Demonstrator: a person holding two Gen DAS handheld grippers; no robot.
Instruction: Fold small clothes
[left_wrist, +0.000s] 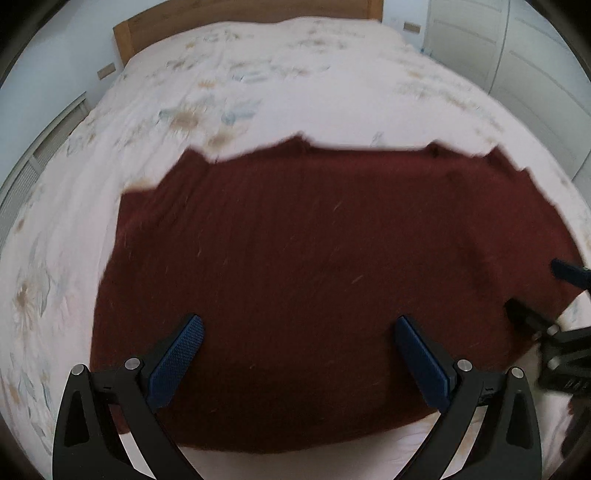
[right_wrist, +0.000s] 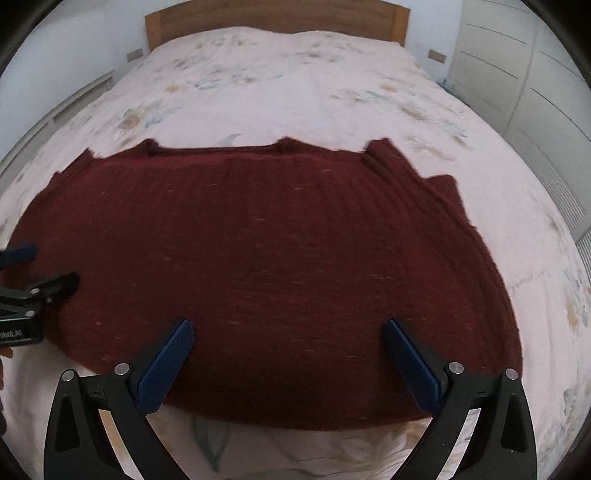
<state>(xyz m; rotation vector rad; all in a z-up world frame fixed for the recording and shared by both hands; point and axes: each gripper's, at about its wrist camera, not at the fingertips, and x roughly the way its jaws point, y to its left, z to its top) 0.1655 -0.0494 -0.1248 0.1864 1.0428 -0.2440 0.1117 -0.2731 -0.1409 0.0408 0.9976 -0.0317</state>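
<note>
Lying flat ahead of both tools, a dark red knitted garment (left_wrist: 317, 288) is spread over the bed (left_wrist: 258, 85), its near hem just beyond the blue pads and its far edge, with small bumps along it, well ahead toward the wooden headboard (right_wrist: 277, 16); the left tool (left_wrist: 299, 354) hovers over the near part of the cloth with its two fingers wide apart and nothing between them, the knit showing in the gap; the right tool (right_wrist: 288, 360) stands the same way, fingers spread, empty, above the near hem, whether either touches the fabric I cannot tell; the floral bedcover (right_wrist: 303, 92) shows pale on both sides of the garment and in a strip below the hem, nearest the tools; in the left wrist view the right tool's fingers (left_wrist: 569, 275) come in at the right edge, over the garment's right border; in the right wrist view the left tool's fingers (right_wrist: 22, 253) enter at the left edge, over the garment's left border, so the two tools sit side by side along the same hem; the left view is blurred; white cupboard doors (right_wrist: 517, 74) stand off to the right of the bed, beyond the right tool.
</note>
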